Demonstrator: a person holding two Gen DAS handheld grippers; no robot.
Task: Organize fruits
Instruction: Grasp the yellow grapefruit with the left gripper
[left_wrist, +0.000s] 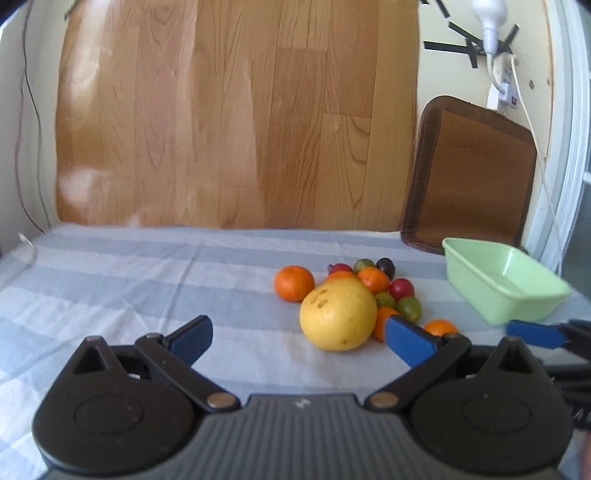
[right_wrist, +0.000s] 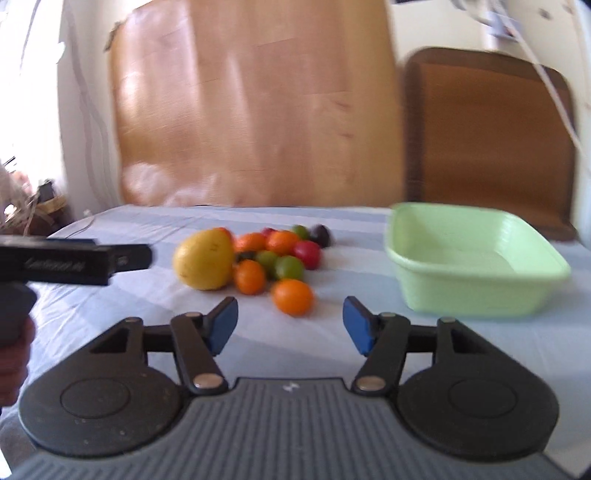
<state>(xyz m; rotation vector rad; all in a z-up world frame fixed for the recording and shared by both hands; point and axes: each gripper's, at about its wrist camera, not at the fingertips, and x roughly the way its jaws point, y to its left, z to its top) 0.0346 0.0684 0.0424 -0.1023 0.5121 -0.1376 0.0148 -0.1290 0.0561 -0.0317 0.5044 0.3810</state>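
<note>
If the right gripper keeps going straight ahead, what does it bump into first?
Probably the nearest orange fruit, which sits just ahead of the open right gripper, between its fingers. Depth is hard to judge.

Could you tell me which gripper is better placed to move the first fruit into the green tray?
Right, probably. The right gripper is open, with the nearest orange just ahead and the green tray beside it. The left gripper faces the big yellow fruit.
</note>
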